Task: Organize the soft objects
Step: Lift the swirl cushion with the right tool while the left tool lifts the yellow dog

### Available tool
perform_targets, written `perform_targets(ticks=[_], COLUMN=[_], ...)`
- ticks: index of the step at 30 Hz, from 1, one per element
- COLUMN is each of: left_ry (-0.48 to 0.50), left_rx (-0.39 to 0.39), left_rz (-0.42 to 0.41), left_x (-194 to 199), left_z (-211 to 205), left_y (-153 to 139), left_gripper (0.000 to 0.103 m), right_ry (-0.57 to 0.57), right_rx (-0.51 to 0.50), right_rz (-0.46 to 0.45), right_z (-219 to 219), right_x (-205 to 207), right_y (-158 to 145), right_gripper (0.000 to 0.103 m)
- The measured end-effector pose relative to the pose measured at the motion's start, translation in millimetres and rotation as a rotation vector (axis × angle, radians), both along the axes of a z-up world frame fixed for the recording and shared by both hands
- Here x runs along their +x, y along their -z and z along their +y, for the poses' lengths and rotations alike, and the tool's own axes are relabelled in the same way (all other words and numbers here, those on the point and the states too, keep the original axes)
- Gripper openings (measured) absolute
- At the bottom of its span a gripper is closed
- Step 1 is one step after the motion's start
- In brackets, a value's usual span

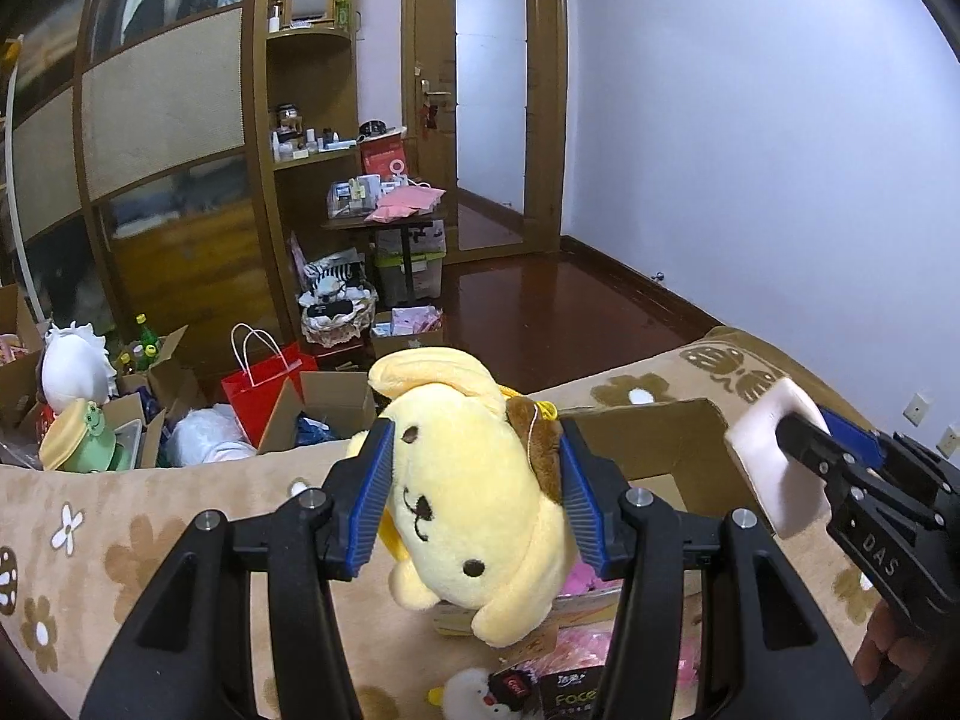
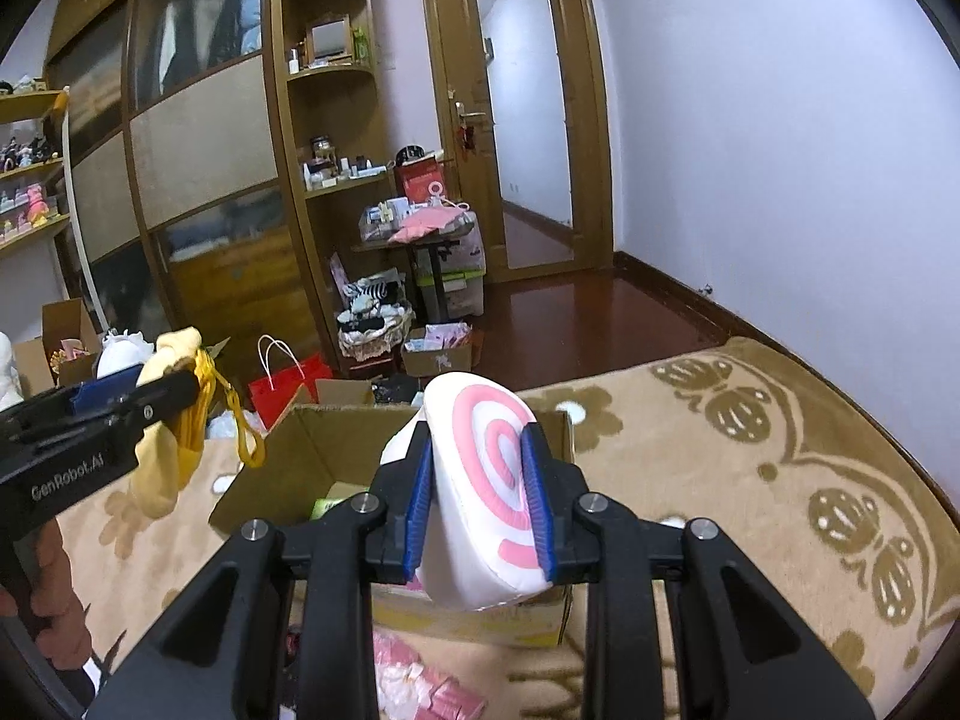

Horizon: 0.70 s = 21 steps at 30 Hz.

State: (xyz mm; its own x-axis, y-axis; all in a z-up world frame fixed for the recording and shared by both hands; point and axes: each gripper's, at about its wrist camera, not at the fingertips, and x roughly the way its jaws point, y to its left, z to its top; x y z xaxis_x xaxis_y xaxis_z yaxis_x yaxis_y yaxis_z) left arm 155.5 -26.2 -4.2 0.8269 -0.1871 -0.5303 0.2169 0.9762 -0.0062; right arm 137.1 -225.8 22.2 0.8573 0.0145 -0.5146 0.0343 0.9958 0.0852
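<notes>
left gripper [image 1: 477,495]: black angular linkage arms, ribbed blue finger pads [image 1: 373,495], silver round screws at the pivots. right gripper [image 2: 480,504]: same build. white lettering "genrobot.ai" and "das" on the bodies. bare skin behind each.

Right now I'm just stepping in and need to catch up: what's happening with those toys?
The left gripper is clamped on a yellow plush dog, and the right gripper squeezes a white foam roll with a pink swirl. Both hang above an open cardboard box on the beige flowered bedspread.
</notes>
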Motion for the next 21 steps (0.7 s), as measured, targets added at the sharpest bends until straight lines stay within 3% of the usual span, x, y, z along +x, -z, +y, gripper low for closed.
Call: perform_targets(ticks=[4, 8, 11, 16, 21], left_ry=[0.018, 0.020, 0.036, 0.042, 0.042], left_rx=[0.012, 0.055, 0.065, 0.090, 0.048], left_rz=[0.010, -0.003, 0.003, 0.008, 0.077], left_x=[5.3, 5.5, 6.6, 9.4, 19.6], left_z=[-7.4, -16.2, -22.0, -26.5, -21.9], left_y=[5.4, 11.3, 15.6, 24.7, 39.2], left_gripper=[0.052, 0.052, 0.052, 0.053, 0.055], right_ry=[-0.003, -0.024, -0.034, -0.053, -0.046], right_rx=[-0.006, 0.062, 0.041, 0.098, 0.103], right_rz=[-0.008, 0.009, 0.018, 0.055, 0.085], right_z=[-3.7, -9.8, -7.8, -9.2, -9.3], right_x=[8.9, 16.4, 19.7, 26.2, 28.8], right_y=[0.1, 6.4, 12.7, 27.0, 36.0], right_gripper=[0.030, 0.031, 0.031, 0.033, 0.034])
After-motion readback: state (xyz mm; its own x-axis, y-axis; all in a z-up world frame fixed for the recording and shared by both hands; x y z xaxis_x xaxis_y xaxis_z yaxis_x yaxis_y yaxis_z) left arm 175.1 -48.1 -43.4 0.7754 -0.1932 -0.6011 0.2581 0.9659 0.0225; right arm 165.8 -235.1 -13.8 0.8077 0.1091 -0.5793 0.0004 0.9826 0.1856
